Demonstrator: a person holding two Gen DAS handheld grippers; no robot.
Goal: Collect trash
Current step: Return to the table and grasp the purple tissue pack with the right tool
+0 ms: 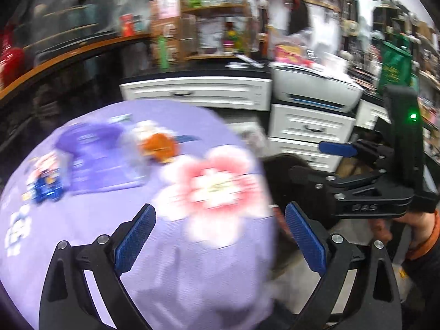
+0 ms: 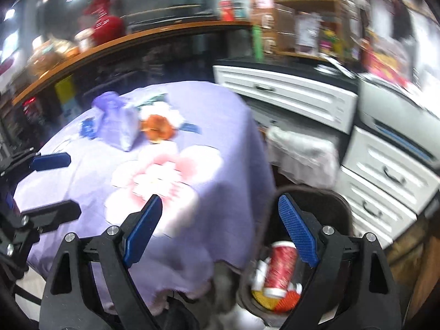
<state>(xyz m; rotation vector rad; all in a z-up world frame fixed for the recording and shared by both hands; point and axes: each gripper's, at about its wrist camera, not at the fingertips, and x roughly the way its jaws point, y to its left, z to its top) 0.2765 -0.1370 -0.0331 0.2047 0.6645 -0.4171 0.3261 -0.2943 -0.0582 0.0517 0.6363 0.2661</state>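
Note:
A table with a purple flowered cloth (image 1: 165, 261) (image 2: 220, 126) carries trash: an orange peel-like piece (image 1: 158, 147) (image 2: 157, 129), a purple packet (image 1: 93, 159) (image 2: 117, 126) and a small blue wrapper (image 1: 46, 189) (image 2: 87, 129). A dark bin (image 2: 341, 209) stands right of the table, holding a red can (image 2: 282, 266) and other scraps. My left gripper (image 1: 220, 236) is open and empty over the cloth's near edge. My right gripper (image 2: 220, 225) is open and empty, between table edge and bin. Both views are blurred.
White drawer cabinets (image 1: 198, 93) (image 2: 288, 93) and a white printer (image 1: 316, 88) stand behind the table. A curved wooden-topped counter (image 2: 137, 41) runs along the back left. A white bag (image 2: 302, 151) hangs beside the bin.

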